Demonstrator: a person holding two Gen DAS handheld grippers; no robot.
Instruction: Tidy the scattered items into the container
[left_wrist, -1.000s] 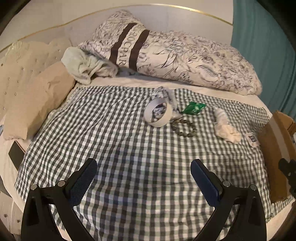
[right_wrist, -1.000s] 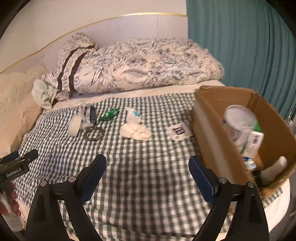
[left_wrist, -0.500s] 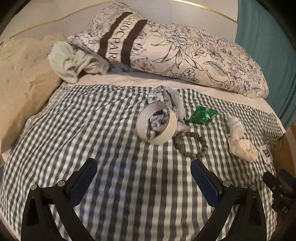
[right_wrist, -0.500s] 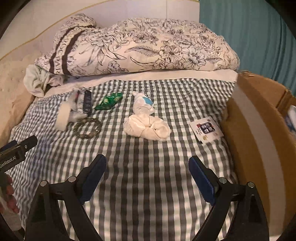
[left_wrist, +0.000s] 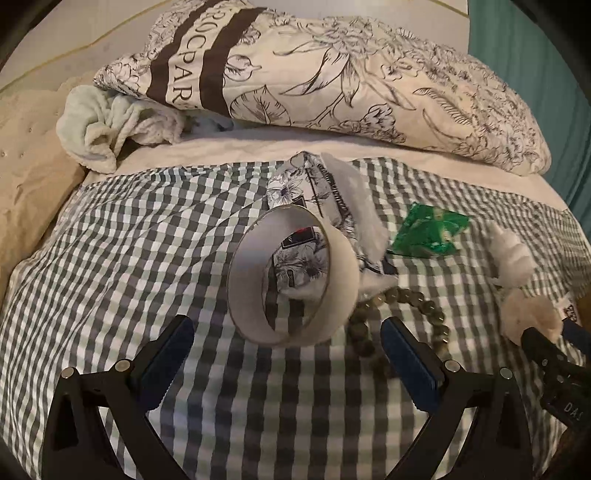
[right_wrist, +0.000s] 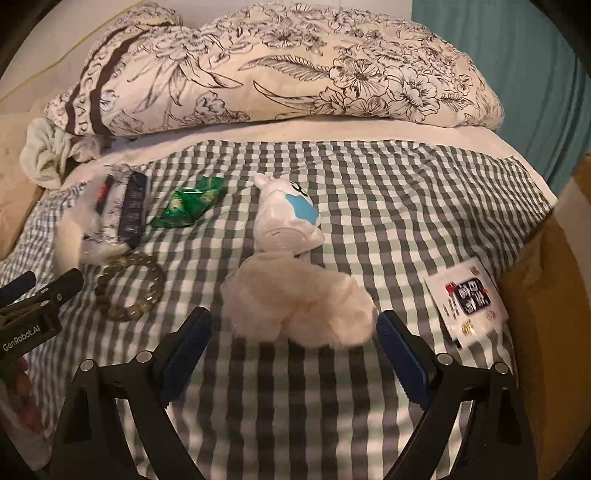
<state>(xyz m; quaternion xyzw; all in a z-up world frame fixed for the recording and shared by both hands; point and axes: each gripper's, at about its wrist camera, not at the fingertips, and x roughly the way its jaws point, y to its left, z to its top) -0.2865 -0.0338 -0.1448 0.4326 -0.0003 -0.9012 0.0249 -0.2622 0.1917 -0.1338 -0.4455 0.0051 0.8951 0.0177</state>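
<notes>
Bed covered by a green-and-white checked cloth (left_wrist: 155, 258), with a floral duvet (left_wrist: 369, 92) bunched across the top of both views and a pale towel (left_wrist: 110, 125) at upper left. Left gripper (left_wrist: 288, 358) at the bottom of its view, jaws wide apart and empty, poised just short of a white tape roll (left_wrist: 295, 277) standing on edge at frame centre. Behind the roll, a floral-printed packet (left_wrist: 317, 192), partly seen through the ring. Just right of the roll and touching it, a bracelet of olive beads (left_wrist: 399, 314), passing close to the right finger. Further right, a green foil sachet (left_wrist: 428, 232), then a white plush toy (left_wrist: 513, 254) near the right edge. Right gripper (right_wrist: 295, 347) likewise spread wide with nothing clamped, pointed at a fluffy cream scrunchie (right_wrist: 299, 306) lying between and just beyond its fingertips at lower centre. Plush toy with a blue patch directly above the scrunchie, touching it. At right of that view, a small printed card (right_wrist: 469, 306) flat on the cloth, and beside it, along the right edge, the brown wall of a cardboard box (right_wrist: 546, 295); inside not visible. Each gripper's tip visible at the edge of the other's view.
</notes>
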